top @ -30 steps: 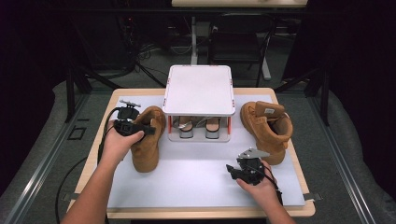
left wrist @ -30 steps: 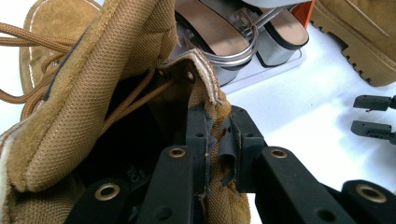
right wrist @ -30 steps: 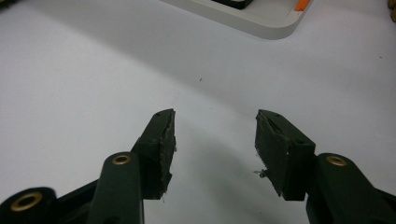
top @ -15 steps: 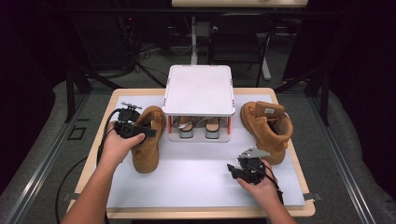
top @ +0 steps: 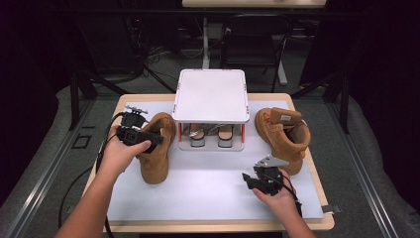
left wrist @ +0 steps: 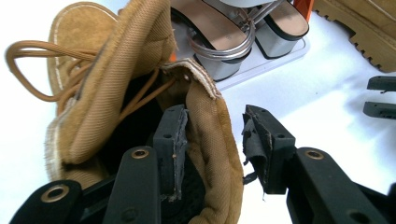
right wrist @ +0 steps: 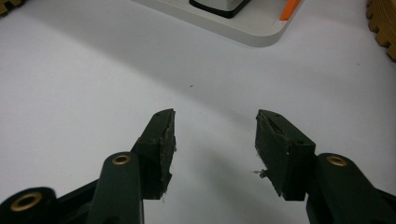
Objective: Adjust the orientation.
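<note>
A tan lace-up boot (top: pixel 155 154) stands on the white mat left of the rack. My left gripper (top: pixel 157 140) is at its collar. In the left gripper view one jaw of my left gripper (left wrist: pixel 215 116) is inside the boot (left wrist: pixel 116 70) and the other outside, with the padded collar wall between them. These jaws have just been opening, and the outer pad stands off the collar. A second tan boot (top: pixel 285 136) stands at the right. My right gripper (top: pixel 246 181) rests low on the mat near the front. It (right wrist: pixel 215 121) is open with nothing between its jaws.
A white two-level shoe rack (top: pixel 210 96) stands at the back middle, with a pair of sandals (left wrist: pixel 219 32) under its top. The white mat (top: pixel 208 193) covers the wooden table. My right gripper's jaws (left wrist: pixel 380 95) show at the right edge of the left gripper view.
In the high view both hands and both boots keep their places. The left gripper stays at the boot's collar.
</note>
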The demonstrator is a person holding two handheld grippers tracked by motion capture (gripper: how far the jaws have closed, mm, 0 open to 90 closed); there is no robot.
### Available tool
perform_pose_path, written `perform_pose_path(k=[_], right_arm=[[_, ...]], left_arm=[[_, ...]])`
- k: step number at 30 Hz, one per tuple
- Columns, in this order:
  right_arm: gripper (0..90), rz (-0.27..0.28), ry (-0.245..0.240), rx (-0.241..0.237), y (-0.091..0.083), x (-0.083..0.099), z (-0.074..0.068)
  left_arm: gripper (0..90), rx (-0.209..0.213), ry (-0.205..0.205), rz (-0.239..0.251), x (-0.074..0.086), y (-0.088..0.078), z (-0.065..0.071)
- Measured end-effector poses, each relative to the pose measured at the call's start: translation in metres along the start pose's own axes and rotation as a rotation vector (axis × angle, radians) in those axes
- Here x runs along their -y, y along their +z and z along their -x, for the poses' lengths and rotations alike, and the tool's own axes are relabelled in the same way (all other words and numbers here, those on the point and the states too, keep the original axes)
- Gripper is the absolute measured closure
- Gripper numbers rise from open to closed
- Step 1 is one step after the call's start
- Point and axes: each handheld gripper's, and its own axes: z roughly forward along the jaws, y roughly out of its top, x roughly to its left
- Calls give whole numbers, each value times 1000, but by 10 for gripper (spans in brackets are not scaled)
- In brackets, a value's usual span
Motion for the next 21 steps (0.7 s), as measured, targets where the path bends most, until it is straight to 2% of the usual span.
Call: perform_pose_path(k=[9, 11, 17, 21], right_arm=[[474, 7, 8, 2, -2, -1, 0], [476, 24, 11, -1, -2, -1, 0], [525, 7, 19, -9, -9, -8, 0], [551, -31, 16, -20, -12, -14, 1]], left_arm=[[588, -40, -4, 0, 1, -16, -9], [588, -47, -10, -2, 2, -18, -12], [588, -63, -22, -6, 7, -25, -20], [588, -78, -35, -17, 8, -28, -27]])
